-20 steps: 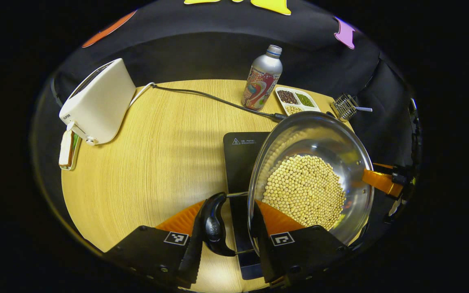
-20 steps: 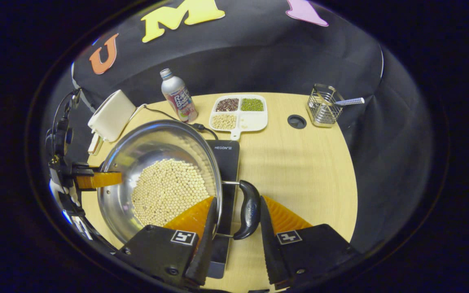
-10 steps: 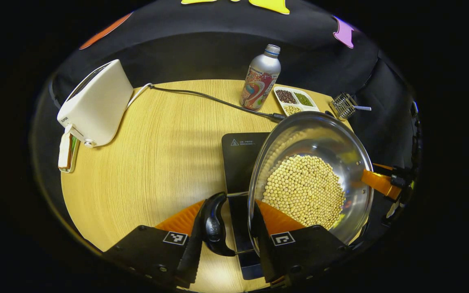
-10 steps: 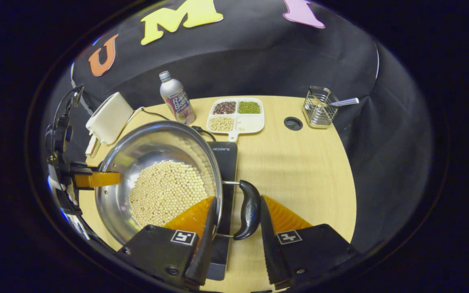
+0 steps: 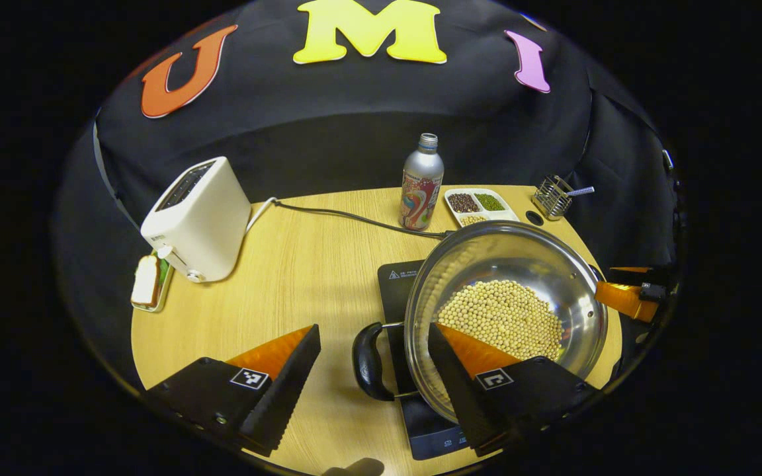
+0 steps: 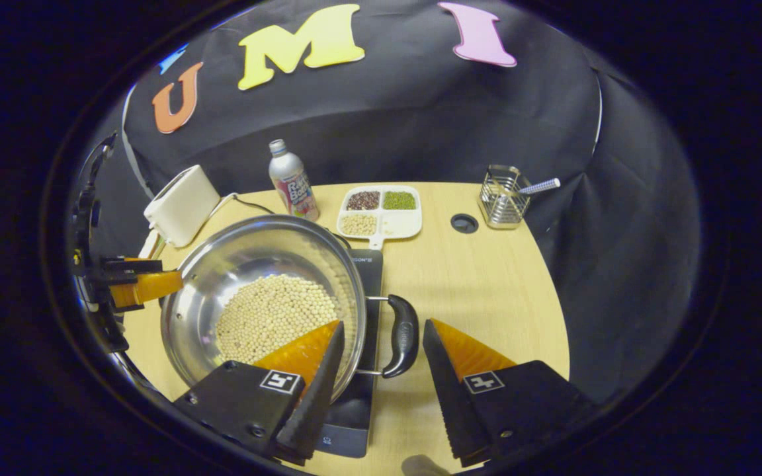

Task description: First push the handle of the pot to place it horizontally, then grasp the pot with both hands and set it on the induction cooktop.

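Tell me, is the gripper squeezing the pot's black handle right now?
No: in the left gripper view the left gripper is open, its fingers apart on both sides of the handle.

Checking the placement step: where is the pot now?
The pot sits on the cooktop at the table's near edge, in front of the bottle and bean tray.

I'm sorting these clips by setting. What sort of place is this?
Probably a mock kitchen set up in a recording booth, not a real home: a round wooden table against draped black cloth, with a toaster, an induction cooktop bearing a steel pot of beans, and a divided dish of grains.
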The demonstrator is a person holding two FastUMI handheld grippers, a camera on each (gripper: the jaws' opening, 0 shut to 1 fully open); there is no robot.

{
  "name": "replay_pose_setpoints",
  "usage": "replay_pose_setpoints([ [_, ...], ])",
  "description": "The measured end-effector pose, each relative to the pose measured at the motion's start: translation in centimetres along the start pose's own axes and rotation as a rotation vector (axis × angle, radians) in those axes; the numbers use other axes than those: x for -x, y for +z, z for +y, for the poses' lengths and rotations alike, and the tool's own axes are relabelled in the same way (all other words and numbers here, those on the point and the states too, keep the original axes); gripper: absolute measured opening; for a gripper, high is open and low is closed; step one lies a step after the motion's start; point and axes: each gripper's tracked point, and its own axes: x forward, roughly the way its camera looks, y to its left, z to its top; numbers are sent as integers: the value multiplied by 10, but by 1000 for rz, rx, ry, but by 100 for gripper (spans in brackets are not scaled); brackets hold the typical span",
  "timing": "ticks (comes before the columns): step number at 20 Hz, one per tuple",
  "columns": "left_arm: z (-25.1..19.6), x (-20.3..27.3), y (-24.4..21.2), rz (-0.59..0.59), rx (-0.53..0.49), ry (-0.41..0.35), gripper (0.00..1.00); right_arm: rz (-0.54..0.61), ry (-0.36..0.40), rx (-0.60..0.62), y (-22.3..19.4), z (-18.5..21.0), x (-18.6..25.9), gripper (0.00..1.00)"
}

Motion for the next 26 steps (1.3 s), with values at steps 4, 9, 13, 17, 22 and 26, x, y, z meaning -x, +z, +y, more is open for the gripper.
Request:
replay_pose_setpoints([
  [4, -9, 17, -3, -72, 15, 34, 97, -55, -5, 51, -4, 17, 20, 75],
  [9, -14, 50, -5, -135, 13, 36, 98, -101, -4, 69, 1, 34, 41, 80],
  [13, -10, 82, 5, -201, 10, 48, 98, -150, -20, 92, 9, 46, 68, 80],
  [17, -6, 118, 18, -274, 16, 41, 98, -229, -24, 112, 26, 65, 103, 79],
  [22, 3, 181, 51, -437, -11, 46, 98, -359, -5, 113, 61, 96, 168, 79],
  [26, -5, 239, 72, -547, -18, 21, 97, -491, -3, 118, 84, 113, 234, 79],
])
